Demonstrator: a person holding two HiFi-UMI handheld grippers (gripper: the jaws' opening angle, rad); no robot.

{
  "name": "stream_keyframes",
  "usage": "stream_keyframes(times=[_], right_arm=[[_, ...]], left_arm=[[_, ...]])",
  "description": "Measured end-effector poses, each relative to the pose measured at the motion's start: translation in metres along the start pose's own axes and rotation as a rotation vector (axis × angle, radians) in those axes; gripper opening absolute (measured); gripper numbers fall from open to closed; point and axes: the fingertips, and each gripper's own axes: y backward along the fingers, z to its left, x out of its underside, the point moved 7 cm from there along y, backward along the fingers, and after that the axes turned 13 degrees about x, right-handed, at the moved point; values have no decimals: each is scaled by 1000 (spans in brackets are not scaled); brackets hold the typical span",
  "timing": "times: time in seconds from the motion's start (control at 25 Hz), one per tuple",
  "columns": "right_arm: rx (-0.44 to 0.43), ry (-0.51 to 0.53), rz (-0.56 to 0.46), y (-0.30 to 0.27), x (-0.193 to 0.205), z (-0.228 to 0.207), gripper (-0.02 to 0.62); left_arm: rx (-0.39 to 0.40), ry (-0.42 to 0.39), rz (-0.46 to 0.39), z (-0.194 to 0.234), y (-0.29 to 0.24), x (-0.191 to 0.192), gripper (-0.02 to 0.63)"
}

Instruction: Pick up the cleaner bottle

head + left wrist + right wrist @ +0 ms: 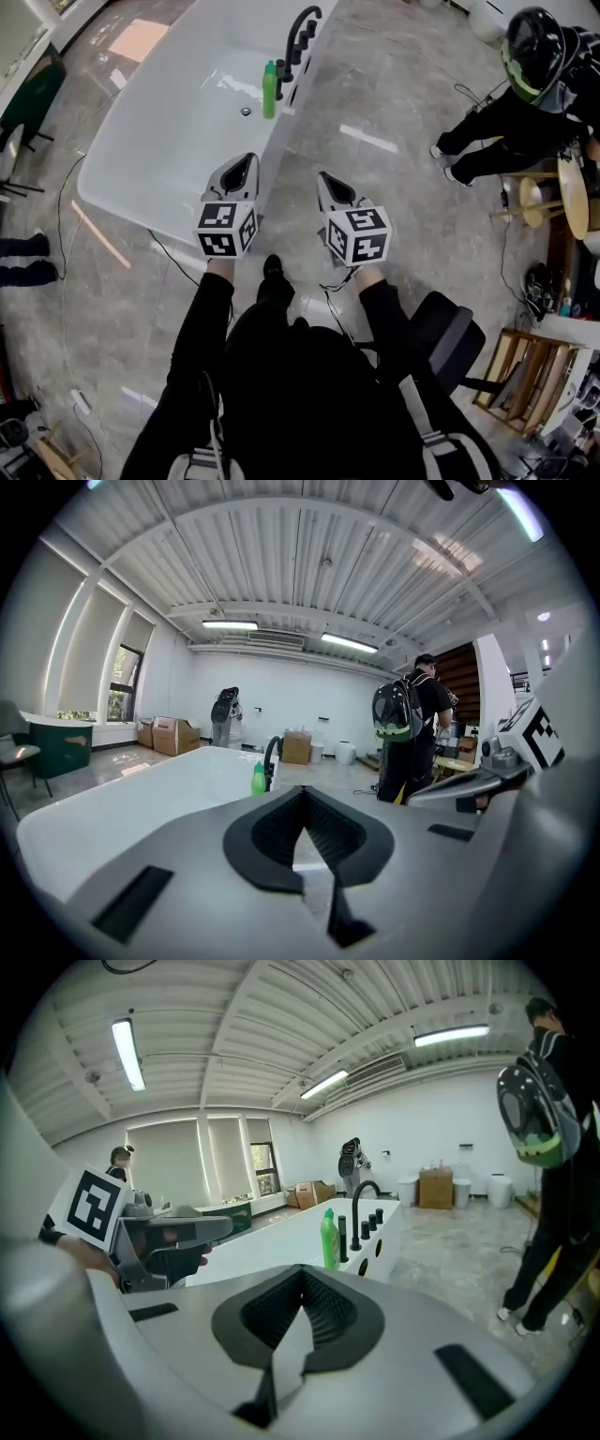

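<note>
The cleaner bottle (270,91), a green one, stood upright at the long edge of the white bathtub (159,141), just beside the black tap (302,23) and its handles. Nothing was touching it. The left gripper (248,161) was above the near corner of the bathtub, where the rim curves round. The right gripper (322,180) was above the grey floor (384,225), just outside that rim. Both pointed toward the bottle but were well apart from it. The jaws of each gripper were clenched together, with nothing between them.

Between the grippers and the bottle, the rim and the smooth inside of the tub were bare. The floor along the outer wall of the tub was open up to the tap. A person (525,94) crouched far at the right, well apart from this path. A thin cable (178,258) lay on the floor under the near corner of the tub, and a dark chair (450,342) stood behind the right arm.
</note>
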Motion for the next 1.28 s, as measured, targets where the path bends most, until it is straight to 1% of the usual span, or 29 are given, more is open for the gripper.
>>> stream_keyframes(times=[0.44, 0.64, 0.68, 0.84, 0.96, 1.08, 1.28], right_arm=[[16, 24, 33, -67, -25, 11, 2], [30, 39, 42, -87, -33, 7, 2], [32, 43, 45, -92, -35, 7, 2], [32, 56, 52, -108, -39, 3, 2], [29, 67, 57, -125, -43, -5, 2], [25, 77, 67, -143, -48, -12, 2], [-3, 97, 74, -177, -58, -22, 2]], left_arm=[[1, 16, 7, 61, -37, -5, 8], [7, -4, 24, 78, -61, -6, 9], [6, -4, 25, 82, -66, -7, 22], [-6, 2, 47, 98, -88, -2, 113], [-26, 17, 88, 110, -111, 9, 177], [-46, 34, 139, 119, -134, 23, 227], [-72, 46, 198, 135, -165, 42, 245]])
